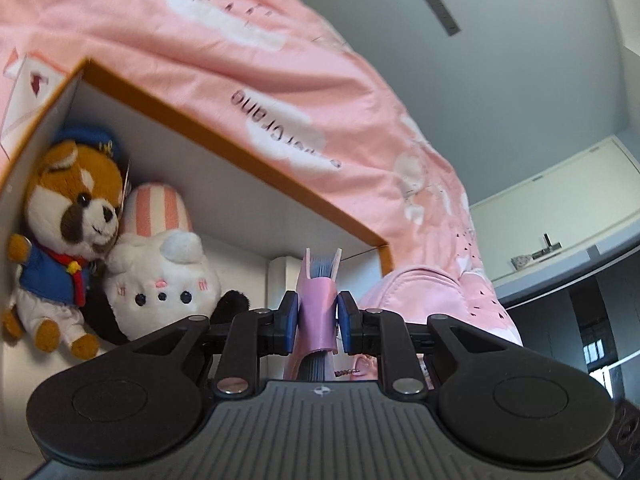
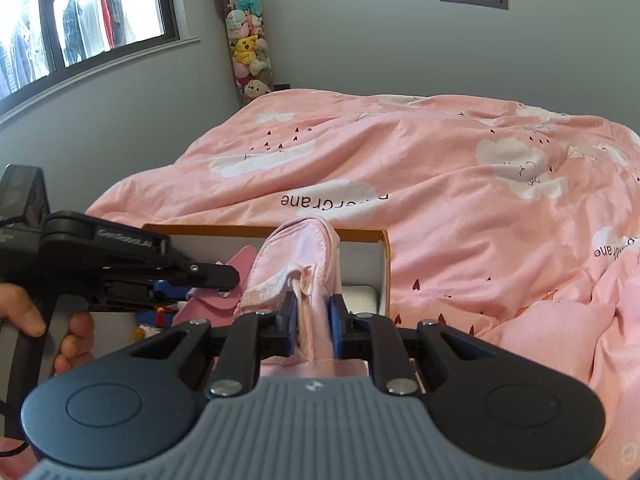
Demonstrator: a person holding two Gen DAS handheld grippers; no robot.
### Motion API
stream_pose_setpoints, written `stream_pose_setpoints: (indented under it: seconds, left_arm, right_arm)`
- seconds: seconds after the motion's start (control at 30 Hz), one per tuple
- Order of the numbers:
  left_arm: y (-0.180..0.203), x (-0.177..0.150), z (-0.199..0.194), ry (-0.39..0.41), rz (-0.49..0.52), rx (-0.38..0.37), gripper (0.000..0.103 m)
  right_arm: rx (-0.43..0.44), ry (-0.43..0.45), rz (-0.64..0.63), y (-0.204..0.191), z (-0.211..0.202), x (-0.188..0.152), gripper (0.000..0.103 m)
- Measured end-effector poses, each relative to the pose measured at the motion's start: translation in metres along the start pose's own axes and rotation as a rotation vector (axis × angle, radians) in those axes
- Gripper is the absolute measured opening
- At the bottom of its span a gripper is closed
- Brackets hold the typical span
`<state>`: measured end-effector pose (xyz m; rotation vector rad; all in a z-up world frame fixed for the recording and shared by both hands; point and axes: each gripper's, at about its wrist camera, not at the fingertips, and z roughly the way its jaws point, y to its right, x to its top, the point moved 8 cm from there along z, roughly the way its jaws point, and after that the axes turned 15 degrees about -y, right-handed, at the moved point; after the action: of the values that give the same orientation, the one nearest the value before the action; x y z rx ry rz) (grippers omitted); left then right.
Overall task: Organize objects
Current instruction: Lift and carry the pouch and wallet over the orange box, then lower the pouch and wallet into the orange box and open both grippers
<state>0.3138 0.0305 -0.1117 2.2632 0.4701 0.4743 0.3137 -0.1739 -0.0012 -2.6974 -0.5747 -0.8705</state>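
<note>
The pink slipper (image 1: 316, 312) is clamped between the blue pads of the left gripper (image 1: 317, 314), over the open box (image 1: 224, 128) with the orange rim; its long axis runs away from the camera, and its far end rises toward the box wall. Which end is the toe I cannot tell. At the left of the box lies a brown plush animal (image 1: 68, 224) in a blue jacket, touching a white plush bunny (image 1: 160, 276) just beside it. In the right wrist view the left gripper (image 2: 224, 280) reaches in from the left, held by a hand (image 2: 60, 328); the right gripper (image 2: 314, 320) is closed on a pale pink cloth shoe (image 2: 296, 264), whose long axis points away, toward the far box wall, above the box; the box sits on the pink bedcover (image 2: 460, 184).
</note>
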Motion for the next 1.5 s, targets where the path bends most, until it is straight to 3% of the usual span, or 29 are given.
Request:
stream_pose_setpoints:
  seconds: [0.27, 0.37, 0.53, 0.63, 0.73, 0.8, 1.0, 1.17, 1.33, 1.4, 1.5]
  left_arm:
    - [-0.007, 0.018, 0.031, -0.046, -0.074, 0.021, 0.023]
    - [-0.01, 0.026, 0.038, -0.027, -0.097, 0.024, 0.023]
    - [-0.017, 0.029, 0.052, -0.083, -0.061, 0.137, 0.024]
    - [-0.017, 0.029, 0.055, -0.117, -0.033, 0.152, 0.024]
    - [-0.012, 0.031, 0.054, -0.138, 0.054, 0.258, 0.025]
    - [-0.012, 0.031, 0.052, -0.146, 0.113, 0.349, 0.033]
    - [-0.013, 0.034, 0.037, -0.125, 0.108, 0.288, 0.034]
    - [-0.011, 0.034, 0.028, -0.115, 0.178, 0.328, 0.034]
    - [-0.01, 0.037, 0.016, -0.053, 0.165, 0.278, 0.034]
    - [-0.009, 0.039, 0.009, -0.03, 0.173, 0.287, 0.034]
    - [-0.011, 0.036, 0.004, -0.048, 0.198, 0.322, 0.034]
  right_arm:
    - [-0.036, -0.01, 0.001, 0.014, 0.021, 0.002, 0.017]
    - [-0.045, -0.014, 0.004, 0.019, 0.028, 0.004, 0.017]
    - [-0.041, -0.014, -0.012, 0.019, 0.035, 0.007, 0.017]
    - [-0.049, -0.016, -0.034, 0.017, 0.039, 0.008, 0.017]
    - [-0.055, -0.025, -0.046, 0.016, 0.043, 0.01, 0.017]
    - [-0.064, -0.028, -0.055, 0.014, 0.043, 0.01, 0.017]
    - [-0.087, -0.028, -0.069, 0.013, 0.044, 0.013, 0.018]
    - [-0.078, -0.032, -0.055, 0.008, 0.047, 0.02, 0.018]
    - [-0.032, -0.032, -0.025, 0.003, 0.051, 0.028, 0.018]
    - [-0.001, -0.04, -0.005, 0.001, 0.056, 0.031, 0.018]
    - [-0.022, -0.074, -0.023, -0.005, 0.072, 0.033, 0.018]
